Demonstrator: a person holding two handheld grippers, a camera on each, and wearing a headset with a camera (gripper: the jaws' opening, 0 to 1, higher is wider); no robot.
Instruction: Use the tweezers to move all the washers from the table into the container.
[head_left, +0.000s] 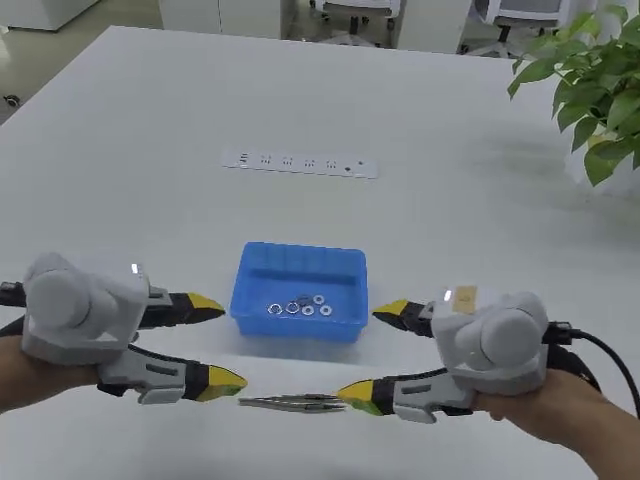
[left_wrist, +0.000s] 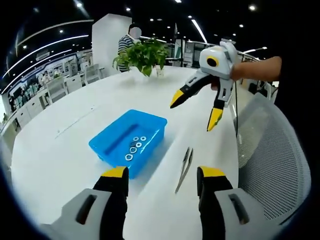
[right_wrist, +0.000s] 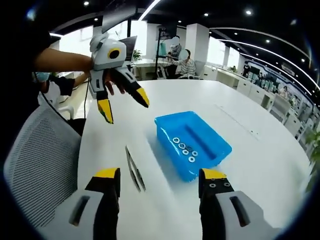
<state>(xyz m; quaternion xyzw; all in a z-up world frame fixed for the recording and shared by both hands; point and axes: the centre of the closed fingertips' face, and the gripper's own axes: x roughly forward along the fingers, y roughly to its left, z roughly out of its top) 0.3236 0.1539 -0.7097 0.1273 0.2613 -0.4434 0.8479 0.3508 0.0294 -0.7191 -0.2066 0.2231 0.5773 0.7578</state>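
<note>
Holding 6 washers (head_left: 300, 307), blue container (head_left: 292, 328), tweezers (head_left: 290, 402) lying just beside

My left gripper (head_left: 232, 344) and right gripper (head_left: 358, 353) face each other, tips pointing inward, jaws spread wide.

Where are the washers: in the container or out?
In. The washers lie grouped on the floor of the blue container, inside its walls.

Left gripper (head_left: 232, 344) and right gripper (head_left: 358, 352) have grey-white bodies, black yellow-tipped jaws.
</note>
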